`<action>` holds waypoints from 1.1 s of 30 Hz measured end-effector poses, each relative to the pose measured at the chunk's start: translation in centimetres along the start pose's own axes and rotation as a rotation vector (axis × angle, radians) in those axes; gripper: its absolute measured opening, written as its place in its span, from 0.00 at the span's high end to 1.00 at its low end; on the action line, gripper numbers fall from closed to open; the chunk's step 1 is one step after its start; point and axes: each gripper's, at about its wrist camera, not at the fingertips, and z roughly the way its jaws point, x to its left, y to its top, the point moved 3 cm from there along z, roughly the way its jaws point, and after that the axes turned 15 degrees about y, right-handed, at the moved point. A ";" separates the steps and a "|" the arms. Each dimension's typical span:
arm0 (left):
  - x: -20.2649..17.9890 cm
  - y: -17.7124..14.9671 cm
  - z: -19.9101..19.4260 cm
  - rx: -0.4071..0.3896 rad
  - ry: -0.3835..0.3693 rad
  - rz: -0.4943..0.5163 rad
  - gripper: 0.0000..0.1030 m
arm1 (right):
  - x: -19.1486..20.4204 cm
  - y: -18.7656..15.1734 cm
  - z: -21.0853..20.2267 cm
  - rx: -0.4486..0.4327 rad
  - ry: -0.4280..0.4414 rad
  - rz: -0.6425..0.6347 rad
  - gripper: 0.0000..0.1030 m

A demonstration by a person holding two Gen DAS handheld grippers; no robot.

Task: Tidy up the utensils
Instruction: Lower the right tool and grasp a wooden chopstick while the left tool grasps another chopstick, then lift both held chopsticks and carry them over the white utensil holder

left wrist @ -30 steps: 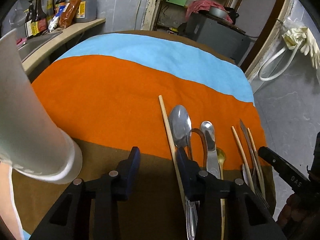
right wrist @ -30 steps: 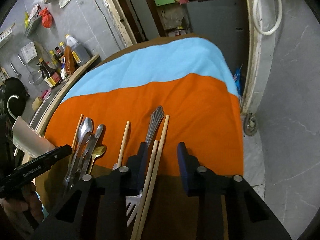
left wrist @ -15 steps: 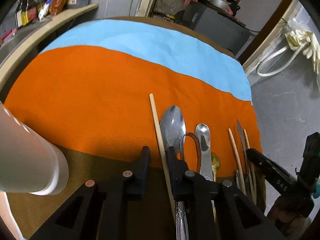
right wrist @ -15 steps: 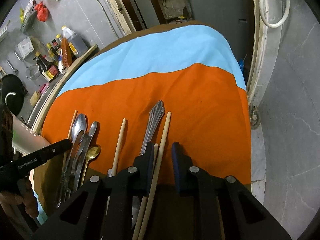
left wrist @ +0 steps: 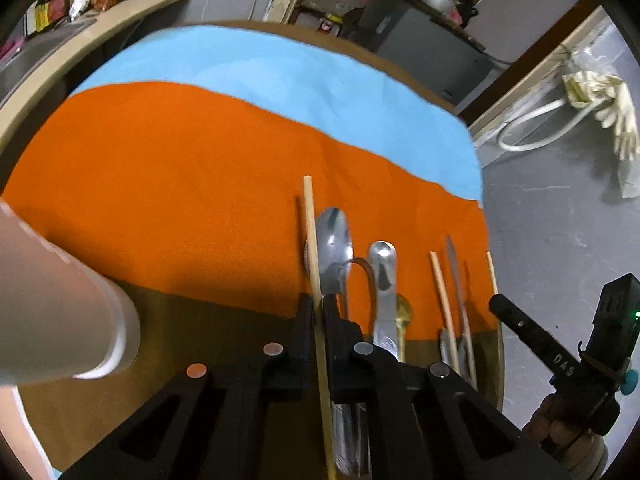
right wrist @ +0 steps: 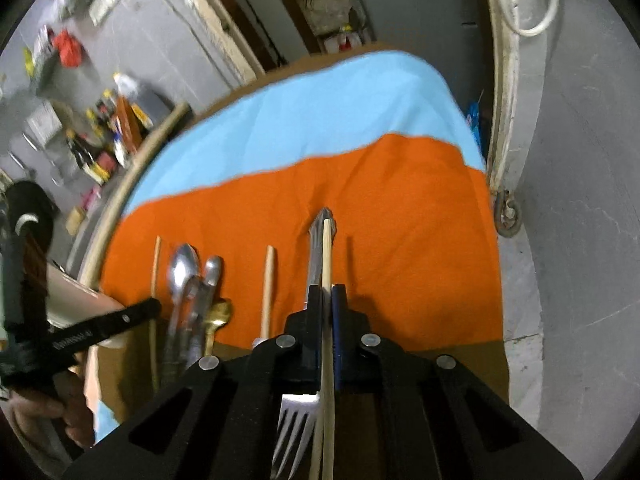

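We see a round table draped in a cloth [left wrist: 168, 168] banded light blue, orange and brown, with a row of utensils lying across the orange-brown border. At nine o'clock in the left wrist view a pale cylindrical holder [left wrist: 60, 320] lies on its side near the cloth's edge. Our left gripper [left wrist: 317, 312] has its tongs closed together on a wooden chopstick [left wrist: 310, 232], a pale, thin, straight stick pointing toward twelve o'clock. Just beside it at three o'clock lie a large steel spoon [left wrist: 334, 240], a smaller steel spoon [left wrist: 382, 268] and a little gold spoon [left wrist: 404, 312], bunched and overlapping. In the right wrist view our right gripper [right wrist: 327, 304] has its tongs pinched on a second chopstick [right wrist: 327, 256], which lies along the patterned handle of a steel fork [right wrist: 318, 240]; the tines [right wrist: 294, 432] show at six o'clock under the gripper. We cannot tell whether the fork's handle is also caught in the pinch. Another chopstick [right wrist: 269, 280] lies at nine o'clock of it, well clear. We judge the main risk to be here: if the fork is nipped too, lifting may drag it along, then drop it or scatter its neighbours. On the left, the thin round stick may pivot or slip in the pinch and its tail may sweep the large spoon. Carrying both sticks toward the holder, they may cross or miss its mouth.
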 end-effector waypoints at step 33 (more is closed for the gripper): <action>20.1 6.8 -19.9 -0.616 -0.083 -0.202 0.95 | 26.0 3.2 -2.6 -0.629 0.475 -0.248 0.96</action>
